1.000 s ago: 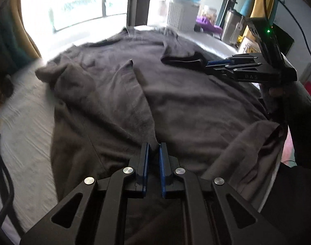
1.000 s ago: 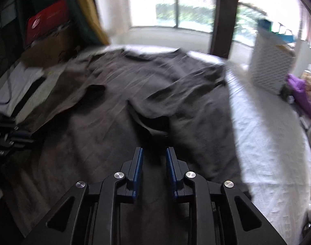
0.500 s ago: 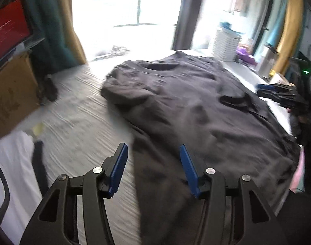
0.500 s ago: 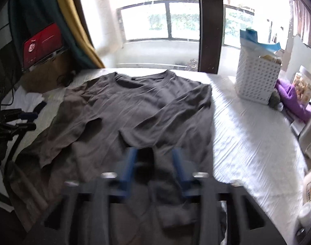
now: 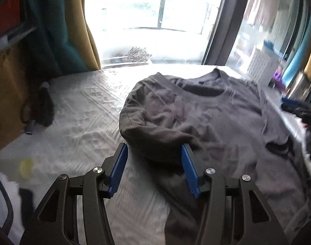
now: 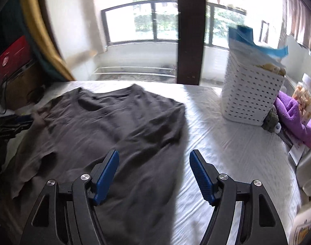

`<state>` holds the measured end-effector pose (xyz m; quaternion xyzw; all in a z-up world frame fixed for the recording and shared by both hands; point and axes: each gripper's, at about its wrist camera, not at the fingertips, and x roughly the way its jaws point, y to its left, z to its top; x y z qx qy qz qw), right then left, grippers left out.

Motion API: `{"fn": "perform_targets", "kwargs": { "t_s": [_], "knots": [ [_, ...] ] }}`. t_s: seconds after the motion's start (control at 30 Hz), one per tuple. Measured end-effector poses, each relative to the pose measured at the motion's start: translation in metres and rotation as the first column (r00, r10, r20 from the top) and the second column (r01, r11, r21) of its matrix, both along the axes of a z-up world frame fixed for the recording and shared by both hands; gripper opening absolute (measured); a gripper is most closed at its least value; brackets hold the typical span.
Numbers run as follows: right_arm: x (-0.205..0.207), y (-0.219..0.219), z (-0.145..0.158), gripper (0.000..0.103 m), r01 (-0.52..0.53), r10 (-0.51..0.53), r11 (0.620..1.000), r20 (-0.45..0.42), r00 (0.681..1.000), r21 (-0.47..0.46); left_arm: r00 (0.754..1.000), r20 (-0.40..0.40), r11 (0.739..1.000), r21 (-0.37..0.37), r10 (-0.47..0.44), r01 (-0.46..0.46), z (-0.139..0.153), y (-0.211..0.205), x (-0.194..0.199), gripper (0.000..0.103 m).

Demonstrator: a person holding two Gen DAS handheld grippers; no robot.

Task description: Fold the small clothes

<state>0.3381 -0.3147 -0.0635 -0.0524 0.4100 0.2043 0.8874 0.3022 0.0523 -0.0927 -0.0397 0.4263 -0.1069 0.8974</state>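
A dark grey long-sleeved shirt (image 5: 216, 118) lies flat on the white bed sheet (image 5: 84, 122), neck toward the window, both sleeves folded in over the body. My left gripper (image 5: 153, 149) hangs open above the shirt's left edge; the folded shoulder shows between its blue pads, untouched. My right gripper (image 6: 153, 155) is over the right edge of the shirt (image 6: 114, 122). Its jaws are opening and hold nothing, with cloth and sheet below them. Each gripper shows small at the other view's edge: the right gripper (image 5: 294, 106) and the left gripper (image 6: 16, 122).
A white perforated laundry basket (image 6: 251, 98) stands at the bed's far right, with purple cloth (image 6: 292, 112) beside it. A cardboard box (image 5: 4, 102) and a dark object (image 5: 44, 106) sit at the left. The window and curtains are behind the bed.
Both grippers were shut over the middle of the shirt, then opened and let the cloth go. The left has swung out to the shirt's left edge, the right to its right edge.
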Motion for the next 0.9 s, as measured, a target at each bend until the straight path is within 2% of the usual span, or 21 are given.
{"fn": "perform_targets", "kwargs": {
  "t_s": [0.03,0.1,0.17,0.27,0.33,0.43,0.47,0.53,0.6,0.67,0.73,0.83,0.9],
  "knots": [
    [0.008,-0.005,-0.004,0.074,0.015,-0.015,1.000,-0.009,1.000,0.012,1.000,-0.004,0.999,-0.036,-0.001,0.001,-0.002,0.004,0.004,0.051],
    [0.021,-0.015,-0.013,0.074,0.040,-0.037,0.997,-0.040,0.998,0.059,1.000,-0.021,0.999,-0.048,0.012,-0.013,-0.005,0.007,0.010,0.025],
    [0.032,-0.024,-0.021,0.074,0.061,-0.055,0.994,-0.067,0.996,0.086,1.000,-0.009,0.999,-0.033,0.007,-0.007,-0.003,0.007,0.010,0.017],
    [0.046,-0.035,-0.029,0.074,0.079,-0.063,0.985,-0.109,0.992,0.153,1.000,0.001,0.998,-0.059,0.004,-0.004,0.001,0.010,0.009,0.006],
    [0.054,-0.038,-0.030,0.074,0.093,-0.073,0.981,-0.120,0.990,0.168,1.000,0.009,0.998,-0.063,0.007,-0.006,0.003,0.012,0.011,0.004],
    [0.063,-0.031,-0.032,0.073,0.064,-0.042,0.982,-0.125,0.991,0.179,0.999,0.038,1.000,0.002,0.030,-0.030,0.007,0.014,0.014,0.003],
    [0.066,-0.025,-0.035,0.072,0.067,-0.048,0.988,-0.133,0.990,0.143,0.998,0.042,0.999,0.022,0.037,-0.038,0.008,0.015,0.015,0.003],
    [0.070,-0.014,-0.037,0.064,0.044,-0.035,0.996,-0.118,0.992,0.076,0.998,0.043,0.997,0.052,0.052,-0.054,0.010,0.020,0.017,0.003],
    [0.071,-0.002,-0.038,0.031,-0.002,0.011,0.998,-0.122,0.992,0.066,0.996,0.052,0.993,0.087,0.072,-0.076,0.012,0.024,0.019,0.003],
    [0.072,0.005,-0.039,0.015,-0.025,0.030,0.998,-0.117,0.993,0.049,0.995,0.052,0.989,0.118,0.084,-0.089,0.012,0.029,0.021,0.003],
    [0.072,0.008,-0.038,0.010,-0.020,0.021,1.000,-0.095,0.995,0.020,0.993,0.063,0.981,0.160,0.103,-0.112,0.014,0.033,0.024,0.003],
    [0.074,0.002,-0.033,0.008,0.036,-0.037,0.999,-0.043,0.998,-0.027,0.988,0.078,0.962,0.229,0.133,-0.147,0.016,0.039,0.028,0.003],
    [0.077,-0.006,-0.030,0.008,0.083,-0.084,0.996,-0.015,0.996,-0.045,0.990,0.059,0.964,0.225,0.131,-0.141,0.014,0.043,0.030,0.003]
  ]
}}
